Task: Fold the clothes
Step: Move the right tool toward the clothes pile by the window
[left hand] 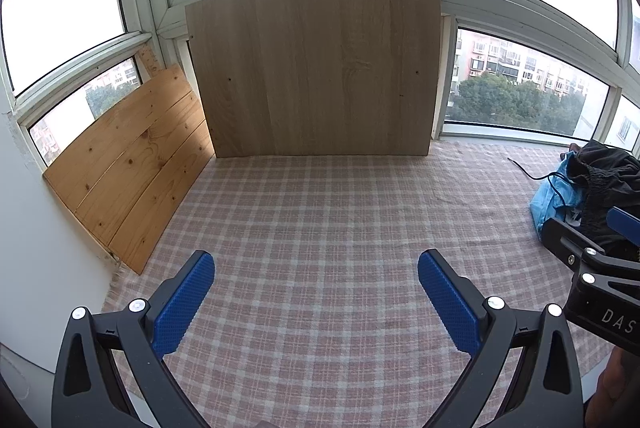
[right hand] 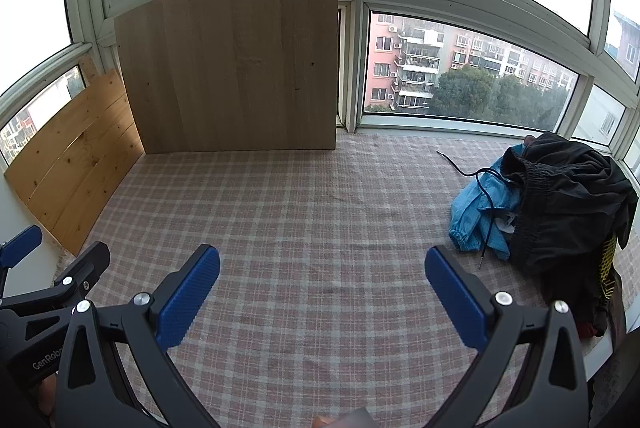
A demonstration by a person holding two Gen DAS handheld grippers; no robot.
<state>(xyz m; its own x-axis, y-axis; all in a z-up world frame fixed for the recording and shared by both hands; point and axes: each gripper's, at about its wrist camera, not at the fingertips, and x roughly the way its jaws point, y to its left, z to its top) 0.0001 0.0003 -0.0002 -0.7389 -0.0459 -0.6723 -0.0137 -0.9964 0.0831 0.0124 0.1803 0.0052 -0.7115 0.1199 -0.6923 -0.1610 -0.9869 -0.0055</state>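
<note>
Both claws hang side by side over a surface covered with a pink-and-white checked cloth (right hand: 320, 228), angled down toward it. The left claw (left hand: 316, 292) has its blue ribbed pads spread wide with nothing between them, only bare cloth showing in the gap. The right claw (right hand: 322, 292) is spread just as wide and likewise holds nothing.

The clothes to be folded lie in a heap at the right end of the cloth, near the window: a crumpled black garment with an elastic waistband (right hand: 568, 195) sits on top of and against a light blue garment (right hand: 480, 216). A thin dark cord (right hand: 480, 187) trails across the blue fabric and onto the cloth. Something yellow and black shows at the heap's right edge, possibly another garment, but it is too squeezed at the picture's rim to tell.

A pale wooden board (right hand: 236, 67) leans upright against the window frame, with an orange pine plank panel (right hand: 76, 155) propped to its left.
</note>
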